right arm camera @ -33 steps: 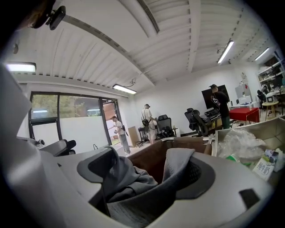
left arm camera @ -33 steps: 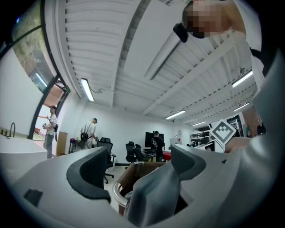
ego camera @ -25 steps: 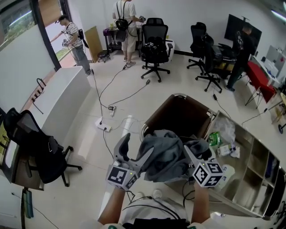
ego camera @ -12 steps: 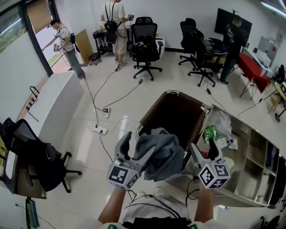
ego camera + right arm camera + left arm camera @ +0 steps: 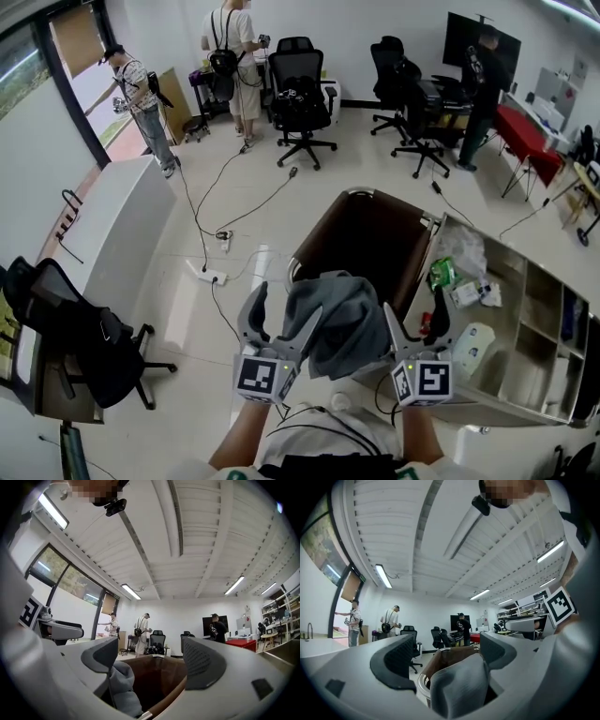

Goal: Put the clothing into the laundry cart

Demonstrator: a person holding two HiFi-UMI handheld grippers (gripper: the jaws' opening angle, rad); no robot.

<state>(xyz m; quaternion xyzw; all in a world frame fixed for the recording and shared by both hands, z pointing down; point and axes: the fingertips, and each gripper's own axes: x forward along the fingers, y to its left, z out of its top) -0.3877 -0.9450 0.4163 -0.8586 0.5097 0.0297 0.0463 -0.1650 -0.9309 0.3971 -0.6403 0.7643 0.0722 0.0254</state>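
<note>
Left gripper (image 5: 281, 314) jaws wide apart, not clamped. Grey clothing (image 5: 337, 319) is bunched between them and draped over its right jaw. In the left gripper view the cloth (image 5: 457, 688) sits against the right jaw's pad, with a gap on the left jaw's side. Right gripper (image 5: 413, 314) jaws about mid-open, nothing gripped. In the right gripper view the grey cloth (image 5: 123, 686) is just beside its left jaw, low in the gap, and the right jaw's pad is clear of it; can't tell if the cloth touches the left jaw. Both grippers point roughly level at the laundry cart (image 5: 370, 239), which has a brown lining and a metal rim and stands on the floor directly ahead. The clothing hangs at the cart's near edge, up on the left gripper and not down in the cart. From the head view the bundle fills the space between the two grippers, closer to the left one. Metal shelf unit (image 5: 525, 337) just right of the cart. Black office chairs (image 5: 302, 103) and standing people (image 5: 234, 47) well apart at the back of the room.
</note>
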